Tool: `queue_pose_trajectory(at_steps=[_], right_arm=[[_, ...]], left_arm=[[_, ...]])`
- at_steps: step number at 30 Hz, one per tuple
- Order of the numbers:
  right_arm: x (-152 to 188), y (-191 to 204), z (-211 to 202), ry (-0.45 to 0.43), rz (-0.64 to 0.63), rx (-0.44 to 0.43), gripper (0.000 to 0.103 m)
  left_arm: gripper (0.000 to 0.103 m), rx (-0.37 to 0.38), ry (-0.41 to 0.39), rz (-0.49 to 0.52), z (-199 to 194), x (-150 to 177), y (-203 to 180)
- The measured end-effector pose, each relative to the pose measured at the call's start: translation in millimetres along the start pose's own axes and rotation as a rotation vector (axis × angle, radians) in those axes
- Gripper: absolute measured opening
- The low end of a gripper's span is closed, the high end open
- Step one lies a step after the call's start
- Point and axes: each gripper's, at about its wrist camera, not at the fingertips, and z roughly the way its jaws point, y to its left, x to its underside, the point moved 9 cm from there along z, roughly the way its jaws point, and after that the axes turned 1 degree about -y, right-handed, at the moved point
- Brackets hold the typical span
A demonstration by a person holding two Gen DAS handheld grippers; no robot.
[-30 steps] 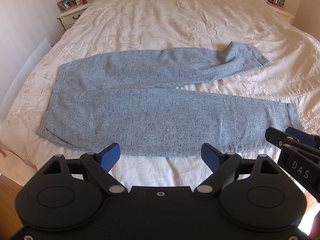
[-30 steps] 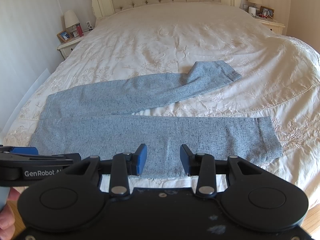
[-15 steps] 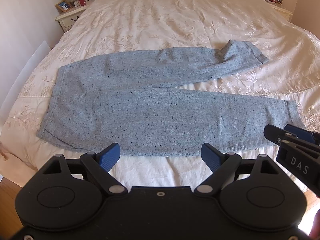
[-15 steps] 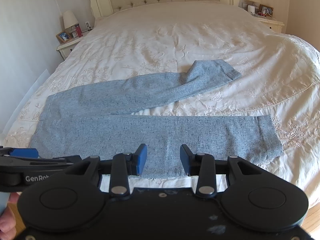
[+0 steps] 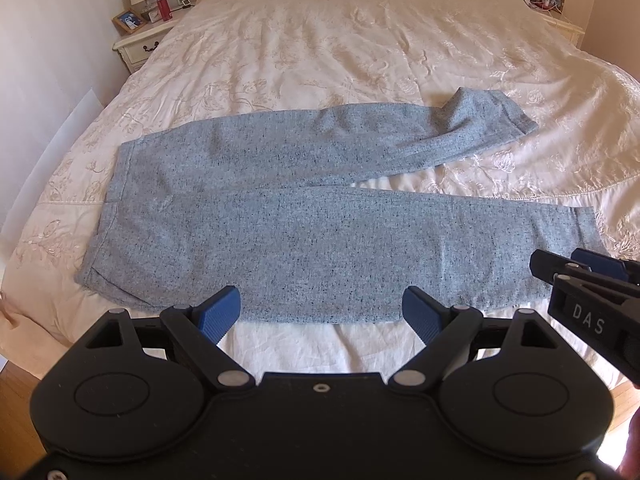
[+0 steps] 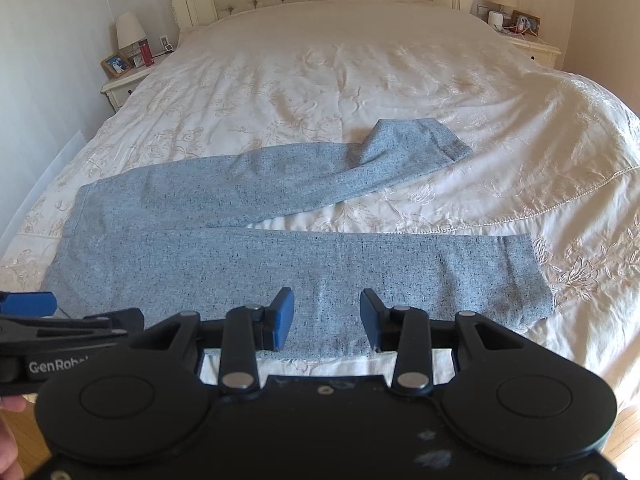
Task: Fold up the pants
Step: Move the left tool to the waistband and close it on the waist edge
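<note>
Pants (image 5: 320, 240) flat on bed (image 5: 360, 60) just ahead of both claws, long axis crosswise, waistband off left gripper (image 5: 320, 308), cuffs off right gripper (image 6: 326, 312), near leg closest, all jaws spread wide, holding nothing, 0 folds yet.

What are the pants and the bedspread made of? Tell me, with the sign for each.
Pants: likely a soft woven or knit cloth, matte, grey-blue with dark flecks; they lie limp and flat. Bedspread: probably satin-like fabric, cream, with a slight sheen and floral embroidery.
</note>
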Motion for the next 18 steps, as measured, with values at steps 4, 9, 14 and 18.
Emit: queue_pose_trajectory(at_steps=[4, 9, 14, 18], right_arm=[[-2.9, 0.4, 3.5, -0.002, -0.008, 0.015, 0.040], [-6.7, 0.2, 8.2, -0.021, -0.048, 0.101, 0.039], [-8.7, 6.5, 10.5, -0.060, -0.086, 0.200, 0.039], [-5.2, 27.1, 21.4, -0.026, -0.114, 0.131, 0.039]], left_arm=[[0.089, 0.011, -0.009, -0.010, -2.5, -4.5, 0.3], [0.089, 0.018, -0.033, -0.004, -4.8, -10.7, 0.0], [0.089, -0.012, -0.009, -0.037, 3.3, -10.5, 15.6], [0.089, -0.050, 0.006, -0.064, 13.6, -7.4, 41.4]])
